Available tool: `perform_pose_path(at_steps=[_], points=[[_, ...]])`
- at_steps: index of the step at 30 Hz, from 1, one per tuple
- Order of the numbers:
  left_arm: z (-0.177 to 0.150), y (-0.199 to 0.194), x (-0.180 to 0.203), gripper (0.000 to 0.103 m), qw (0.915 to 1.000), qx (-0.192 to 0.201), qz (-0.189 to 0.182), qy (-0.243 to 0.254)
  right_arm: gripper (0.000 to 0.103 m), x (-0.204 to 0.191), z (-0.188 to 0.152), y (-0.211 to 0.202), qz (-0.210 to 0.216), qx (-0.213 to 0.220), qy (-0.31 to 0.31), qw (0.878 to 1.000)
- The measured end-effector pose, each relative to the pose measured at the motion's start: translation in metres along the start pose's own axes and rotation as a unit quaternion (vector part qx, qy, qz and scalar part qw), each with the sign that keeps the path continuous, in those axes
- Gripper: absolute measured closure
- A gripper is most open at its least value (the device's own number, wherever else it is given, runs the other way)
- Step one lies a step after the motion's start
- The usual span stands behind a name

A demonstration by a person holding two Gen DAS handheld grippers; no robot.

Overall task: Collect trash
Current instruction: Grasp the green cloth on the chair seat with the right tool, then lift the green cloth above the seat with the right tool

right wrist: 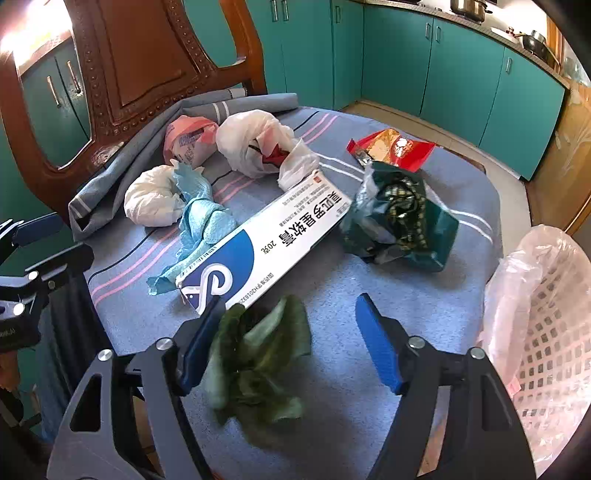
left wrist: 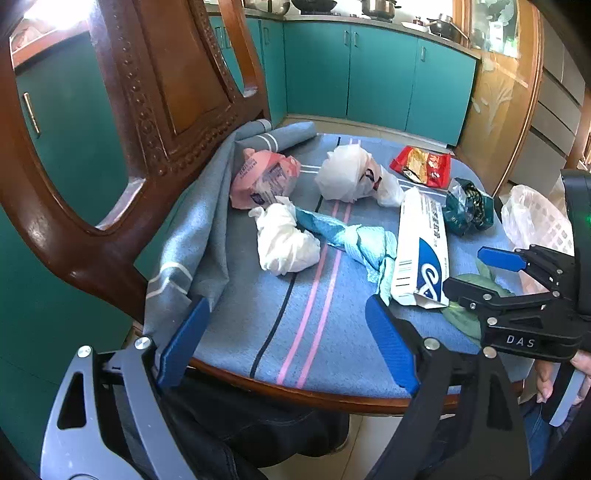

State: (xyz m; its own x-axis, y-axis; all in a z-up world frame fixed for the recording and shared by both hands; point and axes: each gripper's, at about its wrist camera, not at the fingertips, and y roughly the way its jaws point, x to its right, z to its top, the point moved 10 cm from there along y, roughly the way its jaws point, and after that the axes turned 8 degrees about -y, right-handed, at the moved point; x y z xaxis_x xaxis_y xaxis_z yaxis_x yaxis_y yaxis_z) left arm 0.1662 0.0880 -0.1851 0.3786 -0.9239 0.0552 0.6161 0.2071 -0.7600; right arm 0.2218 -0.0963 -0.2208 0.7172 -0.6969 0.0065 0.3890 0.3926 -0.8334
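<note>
green leaves [right wrist: 258,354] between open right gripper [right wrist: 291,343] jaws, mostly hidden from left view.

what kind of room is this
Most likely a home kitchen or dining corner: teal cabinets run along the wall under a counter holding pots, and a carved wooden chair stands in front with litter on its seat.

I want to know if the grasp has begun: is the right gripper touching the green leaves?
Cannot tell. In the right wrist view the right gripper stands open around the blurred green leaves; one finger overlaps them, but contact isn't plain.
</note>
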Motion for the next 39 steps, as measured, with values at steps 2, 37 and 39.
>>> perform_pose_path(at_steps=[2,37,39], points=[[-0.002,0.001,0.000,0.016,1.0000,-0.002,0.001,0.001,0.029,-0.001,0.001,0.000,0.003,0.000,0.002,1.000],[-0.010,0.011,-0.012,0.015,0.9997,-0.014,0.011,-0.014,0.052,-0.017,-0.027,0.004,-0.013,-0.052,-0.078,0.996],[-0.011,0.011,-0.010,0.015,0.9998,-0.014,0.012,-0.012,0.064,-0.018,-0.026,0.004,-0.009,-0.051,-0.076,0.996]])
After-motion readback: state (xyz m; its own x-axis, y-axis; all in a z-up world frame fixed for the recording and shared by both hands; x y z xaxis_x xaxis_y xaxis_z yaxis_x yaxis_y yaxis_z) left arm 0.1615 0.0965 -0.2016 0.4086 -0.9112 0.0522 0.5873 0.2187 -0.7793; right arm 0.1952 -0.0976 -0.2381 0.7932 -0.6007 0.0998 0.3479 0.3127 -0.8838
